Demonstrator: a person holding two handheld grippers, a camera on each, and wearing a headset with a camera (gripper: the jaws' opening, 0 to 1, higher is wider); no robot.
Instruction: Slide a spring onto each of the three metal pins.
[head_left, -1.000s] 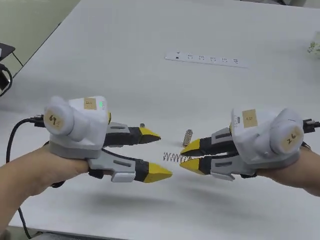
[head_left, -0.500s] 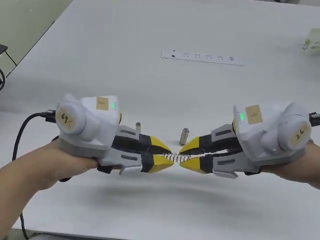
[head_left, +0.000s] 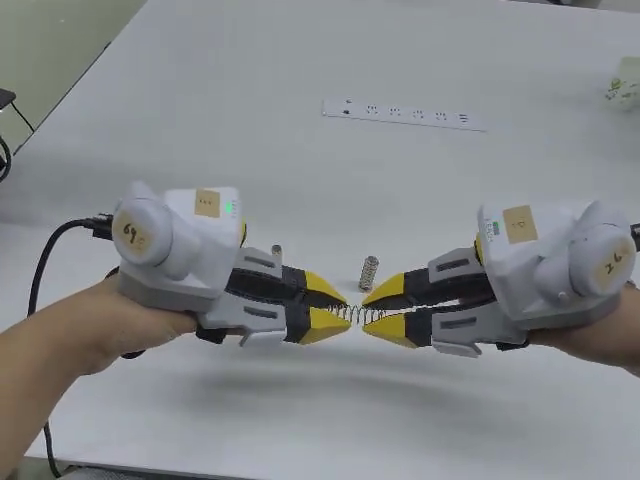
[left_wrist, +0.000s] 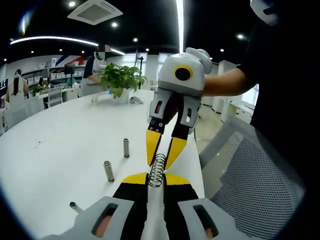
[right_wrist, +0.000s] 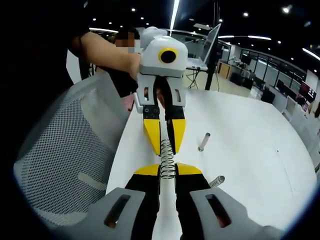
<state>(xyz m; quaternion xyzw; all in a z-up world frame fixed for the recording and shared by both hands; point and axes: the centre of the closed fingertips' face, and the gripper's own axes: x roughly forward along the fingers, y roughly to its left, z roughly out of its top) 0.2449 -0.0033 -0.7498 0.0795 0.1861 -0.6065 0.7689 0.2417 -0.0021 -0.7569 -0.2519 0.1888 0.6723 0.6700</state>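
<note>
Gripping one spring at both ends, up in the air just above the white table, lying sideways. Pinched at one end by the left gripper, jaws squeezed in tight on it. Pinched at the other end by the right gripper, jaws clamped on it too, its yellow tips almost nose to nose with the other gripper's.

Down on the table behind the grippers, standing up straight: a pin with a spring on, then a second pin with a spring on a little farther along. Near them, closer to the left gripper, a bare pin with nothing on it. Far back on the table, well apart from all this, a long white power strip.
</note>
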